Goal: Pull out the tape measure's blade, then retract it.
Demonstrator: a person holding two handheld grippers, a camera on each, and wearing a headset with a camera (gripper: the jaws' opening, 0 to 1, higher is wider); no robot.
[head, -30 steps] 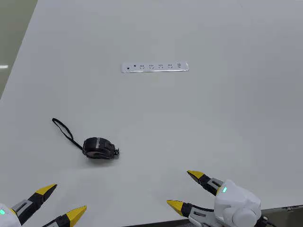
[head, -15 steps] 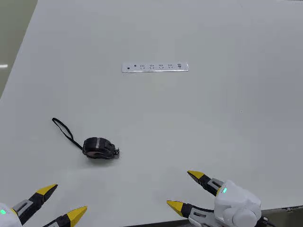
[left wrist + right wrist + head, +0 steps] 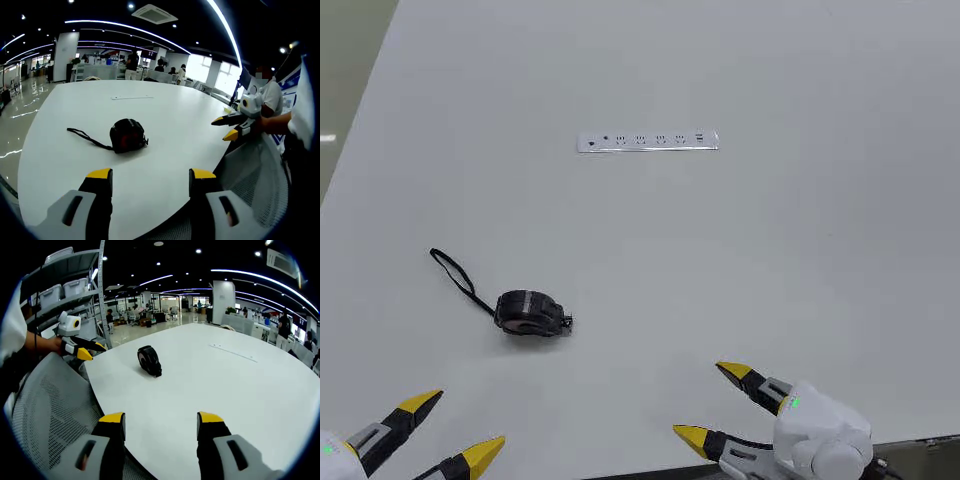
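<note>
Black tape measure, seemingly retracted, lies ahead of both parted jaws.

I'm working at a large white table with a plain matte top and a curved near edge. Two items lie on it. The black tape measure is on its side, near-left, blade in, with its wrist strap trailing off to the far left. A white power strip lies flat mid-table, well apart from the tape.

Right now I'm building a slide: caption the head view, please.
Left tool and right tool open near the white table's edge; tape measure and power strip lie beyond.
</note>
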